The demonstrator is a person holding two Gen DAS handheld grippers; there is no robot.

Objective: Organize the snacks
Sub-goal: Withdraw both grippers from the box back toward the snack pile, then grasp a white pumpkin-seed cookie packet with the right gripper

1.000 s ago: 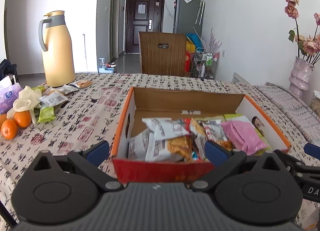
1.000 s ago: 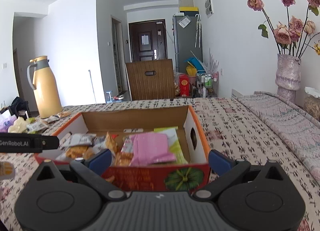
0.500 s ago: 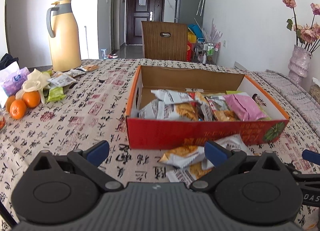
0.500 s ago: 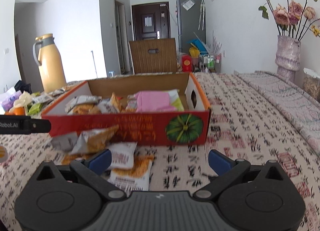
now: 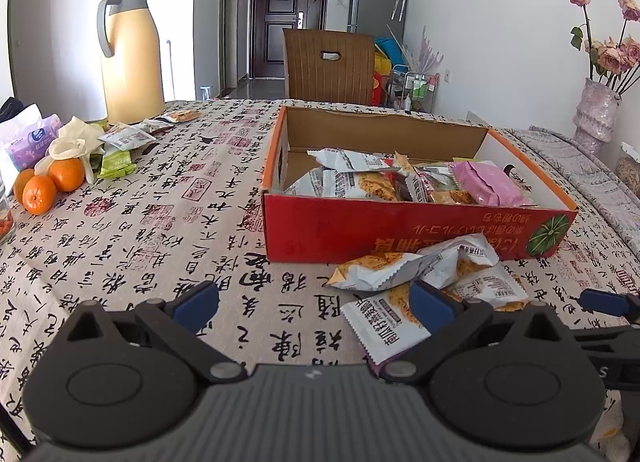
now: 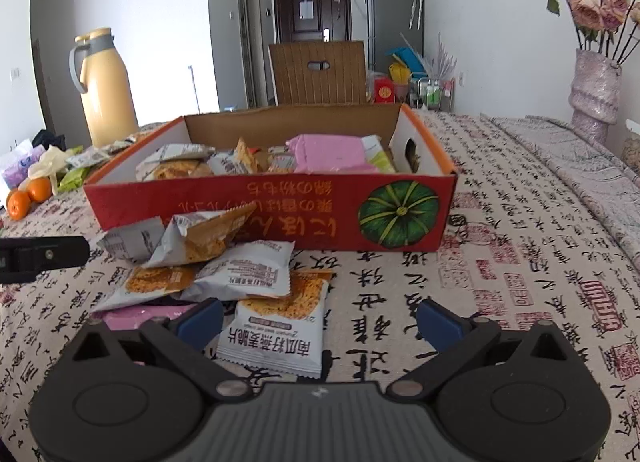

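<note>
Snack packets (image 6: 240, 274) just ahead of right gripper (image 6: 319, 320) (wide open, empty), perhaps touching.

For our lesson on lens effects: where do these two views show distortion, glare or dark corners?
Left wrist view: the thermos leans and walls bow, fisheye bending; dark corners. Right wrist view: the vase tilts near the edge, white walls look washed out; the snack packets stay sharp.
</note>
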